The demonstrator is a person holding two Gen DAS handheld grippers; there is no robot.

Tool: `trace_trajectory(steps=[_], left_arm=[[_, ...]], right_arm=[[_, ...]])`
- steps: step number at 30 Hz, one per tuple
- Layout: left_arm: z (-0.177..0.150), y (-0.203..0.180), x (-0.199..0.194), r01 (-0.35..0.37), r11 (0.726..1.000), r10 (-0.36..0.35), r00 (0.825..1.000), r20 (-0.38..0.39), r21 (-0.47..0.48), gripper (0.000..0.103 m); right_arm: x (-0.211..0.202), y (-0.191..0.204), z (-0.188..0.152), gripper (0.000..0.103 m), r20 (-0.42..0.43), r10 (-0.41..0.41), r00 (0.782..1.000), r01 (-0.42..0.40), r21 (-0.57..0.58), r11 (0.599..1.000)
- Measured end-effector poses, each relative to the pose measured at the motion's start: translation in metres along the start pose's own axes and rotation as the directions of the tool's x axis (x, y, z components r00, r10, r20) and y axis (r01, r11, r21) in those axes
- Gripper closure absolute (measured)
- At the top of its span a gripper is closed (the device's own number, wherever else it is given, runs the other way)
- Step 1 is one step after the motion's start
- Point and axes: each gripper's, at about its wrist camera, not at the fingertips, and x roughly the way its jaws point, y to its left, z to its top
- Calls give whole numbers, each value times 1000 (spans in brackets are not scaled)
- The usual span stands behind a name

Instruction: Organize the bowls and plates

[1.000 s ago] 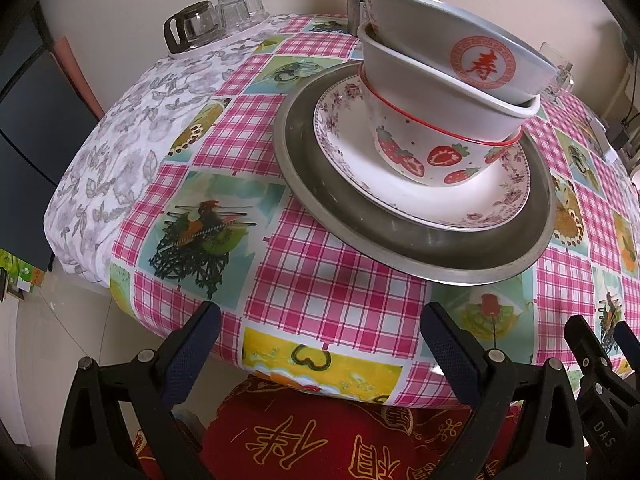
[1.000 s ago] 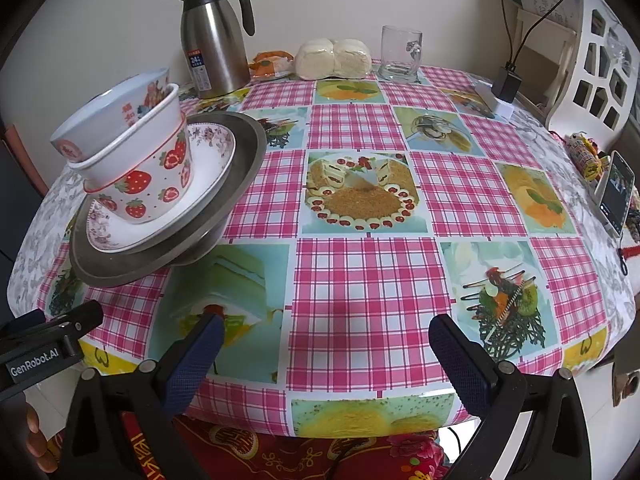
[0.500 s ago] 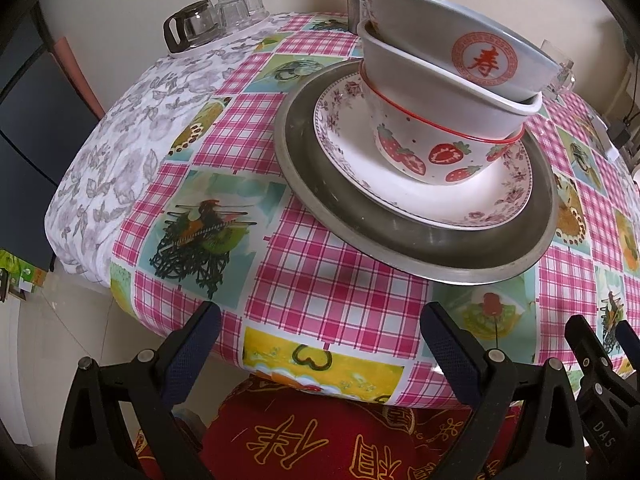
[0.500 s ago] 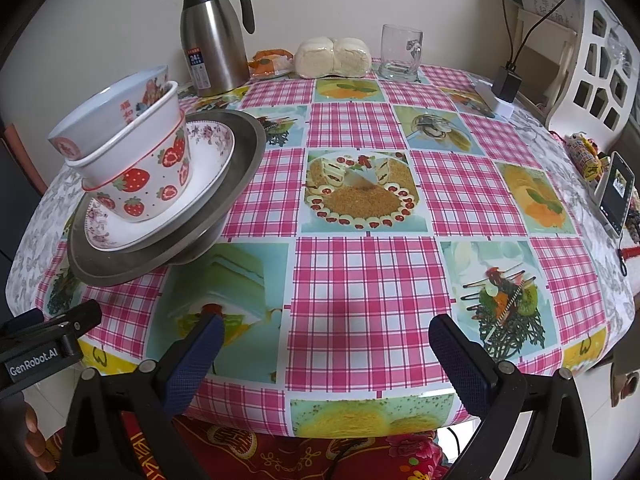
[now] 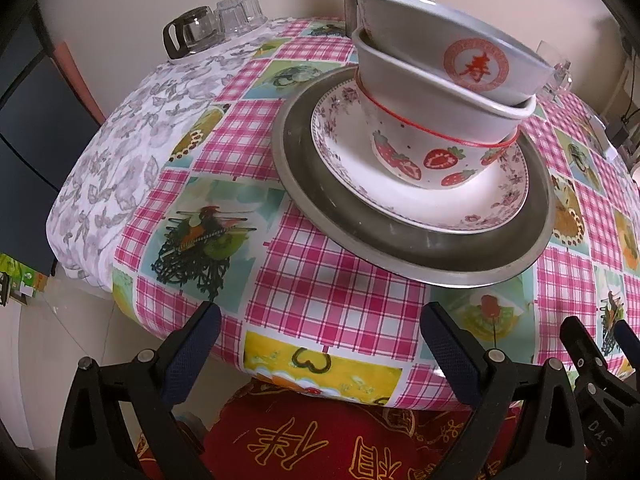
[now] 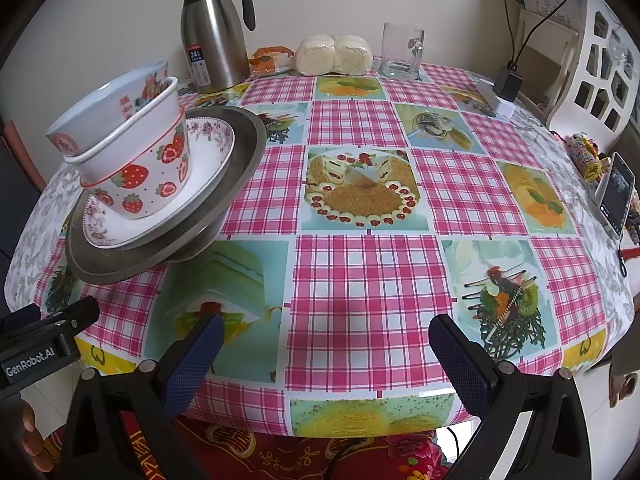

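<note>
— Where's the stack? Top bowl nested crooked in strawberry bowl, on floral plate, on metal tray, desk's near-left part.

— Nearer fingers? Left gripper, straight ahead of it; right gripper off to the side. Both spread wide, holding nothing.

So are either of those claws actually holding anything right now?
No. The left claw and the right claw both stand open and empty, short of the stacked dishes.
</note>
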Motion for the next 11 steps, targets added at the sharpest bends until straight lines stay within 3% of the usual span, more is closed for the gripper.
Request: trace_trajectory(steps=[11], left_arm=[[0,-1,-1,10,1000,-10,1000,3,-3,3]], right_arm=[[1,1,0,0,-6,-2,1000,2,-8,1000]])
